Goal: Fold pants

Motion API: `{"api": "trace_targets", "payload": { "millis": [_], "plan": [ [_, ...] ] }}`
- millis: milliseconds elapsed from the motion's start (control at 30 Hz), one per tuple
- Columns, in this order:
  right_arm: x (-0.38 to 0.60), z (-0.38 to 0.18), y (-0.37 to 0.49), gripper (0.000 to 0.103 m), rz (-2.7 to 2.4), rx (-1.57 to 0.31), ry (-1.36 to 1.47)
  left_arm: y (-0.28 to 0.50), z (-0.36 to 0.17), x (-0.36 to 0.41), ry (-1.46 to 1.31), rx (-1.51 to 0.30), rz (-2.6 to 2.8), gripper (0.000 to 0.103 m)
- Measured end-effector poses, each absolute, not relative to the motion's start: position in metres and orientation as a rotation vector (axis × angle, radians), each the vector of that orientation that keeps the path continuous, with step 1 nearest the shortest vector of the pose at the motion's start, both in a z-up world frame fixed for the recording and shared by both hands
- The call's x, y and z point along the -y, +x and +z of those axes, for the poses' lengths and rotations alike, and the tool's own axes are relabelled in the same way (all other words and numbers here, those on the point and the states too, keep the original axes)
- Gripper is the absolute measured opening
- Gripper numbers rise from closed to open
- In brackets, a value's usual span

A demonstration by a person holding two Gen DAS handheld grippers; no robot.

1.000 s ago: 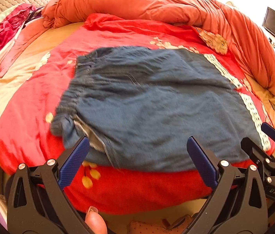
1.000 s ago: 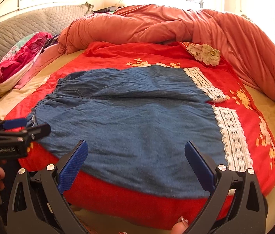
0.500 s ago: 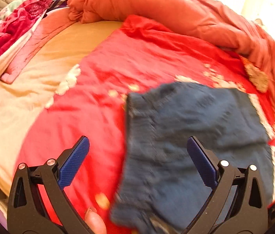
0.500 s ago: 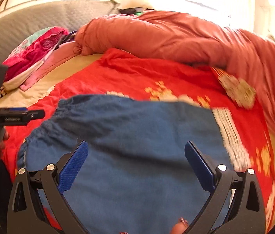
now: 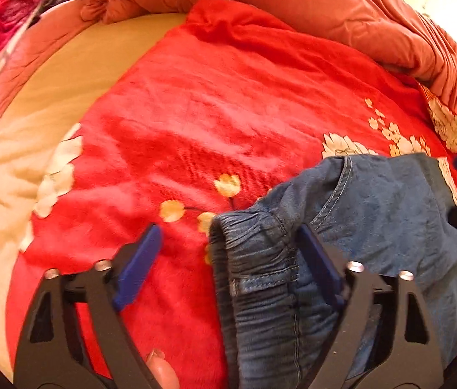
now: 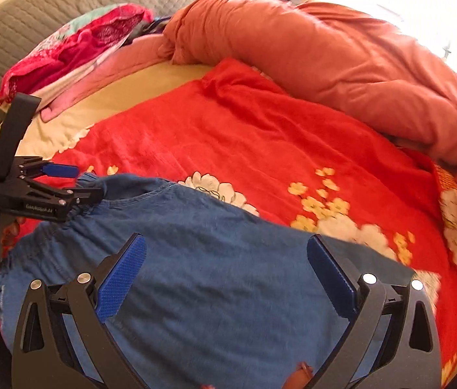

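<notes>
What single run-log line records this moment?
task: fold pants | left gripper: closing around denim pants waistband | right gripper: open above pants | surface: red floral blanket

Bed [image 6: 150, 87]: cream sheet surface. Red floral blanket [image 6: 261, 142] is spread across its middle. Blue denim pants [image 6: 215, 259] lie on the blanket's near part. A bunched orange duvet [image 6: 342, 52] lies along the blanket's far edge; a pink pillow [image 6: 79, 77] lies left of the blanket.

Pants [image 6: 215, 278] lie on blanket [image 6: 261, 136]; duvet [image 6: 342, 52] heaped behind.
</notes>
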State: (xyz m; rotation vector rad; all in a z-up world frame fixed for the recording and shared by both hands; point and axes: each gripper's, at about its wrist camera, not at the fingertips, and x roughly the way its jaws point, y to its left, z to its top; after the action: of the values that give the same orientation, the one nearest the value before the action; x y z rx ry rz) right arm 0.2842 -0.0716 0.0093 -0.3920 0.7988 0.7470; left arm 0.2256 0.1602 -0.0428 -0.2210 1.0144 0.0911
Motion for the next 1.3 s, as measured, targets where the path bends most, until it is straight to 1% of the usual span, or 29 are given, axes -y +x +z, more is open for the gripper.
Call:
{"api": "trace_targets", "payload": {
  "millis": [33, 67, 100, 133, 167, 200, 333, 533, 667, 700, 733, 767, 800, 833, 900, 933, 967, 1033, 1133, 1300],
  "plan": [
    [0.066, 0.006, 0.291, 0.099, 0.755, -0.808, -0.396, 0.23, -0.046, -0.158, -0.195, -1.025, 0.075, 0.059],
    [0.061, 0.001, 0.3, 0.099, 0.751, -0.823, -0.397, 0.23, -0.047, -0.156, -0.179, -1.025, 0.069, 0.058],
    [0.058, -0.003, 0.305, 0.099, 0.751, -0.839, -0.398, 0.23, -0.048, -0.153, -0.155, -1.019, 0.065, 0.053],
    [0.053, -0.006, 0.311, 0.099, 0.76, -0.855, -0.399, 0.229, -0.047, -0.149, -0.13, -1.008, 0.058, 0.045],
    [0.05, -0.009, 0.315, 0.099, 0.768, -0.866, -0.402, 0.227, -0.044, -0.146, -0.109, -0.994, 0.038, 0.04],
    [0.045, -0.014, 0.32, 0.099, 0.765, -0.877, -0.423, 0.226, -0.042, -0.144, -0.102, -0.984, 0.033, 0.038],
    [0.026, -0.027, 0.329, 0.099, 0.752, -0.897, -0.517, 0.22, -0.037, -0.147, -0.112, -0.963, 0.036, 0.033],
    [0.006, -0.035, 0.336, 0.099, 0.841, -0.894, -0.628, 0.2, -0.015, -0.15, -0.134, -0.869, 0.023, 0.033],
    [-0.005, -0.044, 0.336, 0.097, 0.916, -0.904, -0.667, 0.197, -0.011, -0.149, -0.13, -0.848, 0.026, 0.033],
    [-0.007, -0.048, 0.336, 0.094, 0.929, -0.91, -0.672, 0.197, -0.011, -0.148, -0.126, -0.846, 0.028, 0.033],
    [-0.009, -0.05, 0.336, 0.079, 0.94, -0.913, -0.674, 0.197, -0.012, -0.147, -0.117, -0.847, 0.031, 0.033],
    [-0.009, -0.053, 0.335, 0.07, 0.961, -0.92, -0.663, 0.197, -0.013, -0.146, -0.109, -0.85, 0.032, 0.033],
    [-0.008, -0.054, 0.332, 0.056, 0.997, -0.93, -0.627, 0.198, -0.013, -0.145, -0.102, -0.849, 0.033, 0.033],
    [-0.009, -0.055, 0.332, 0.044, 1.012, -0.931, -0.612, 0.198, -0.013, -0.145, -0.096, -0.849, 0.036, 0.033],
    [-0.006, -0.053, 0.323, 0.036, 1.024, -0.913, -0.586, 0.199, -0.015, -0.146, -0.09, -0.853, 0.046, 0.033],
    [-0.003, -0.052, 0.32, 0.03, 1.021, -0.902, -0.572, 0.199, -0.015, -0.147, -0.097, -0.855, 0.048, 0.033],
    [0.001, -0.049, 0.317, 0.027, 1.013, -0.895, -0.546, 0.198, -0.014, -0.149, -0.099, -0.854, 0.053, 0.033],
    [0.007, -0.043, 0.31, 0.015, 0.997, -0.88, -0.515, 0.195, -0.012, -0.149, -0.096, -0.846, 0.061, 0.033],
    [0.022, -0.025, 0.303, 0.012, 0.983, -0.851, -0.433, 0.192, -0.009, -0.148, -0.074, -0.831, 0.074, 0.033],
    [0.04, 0.008, 0.278, 0.012, 0.942, -0.771, -0.364, 0.177, 0.006, -0.137, -0.005, -0.766, 0.089, 0.033]
  ]
}}
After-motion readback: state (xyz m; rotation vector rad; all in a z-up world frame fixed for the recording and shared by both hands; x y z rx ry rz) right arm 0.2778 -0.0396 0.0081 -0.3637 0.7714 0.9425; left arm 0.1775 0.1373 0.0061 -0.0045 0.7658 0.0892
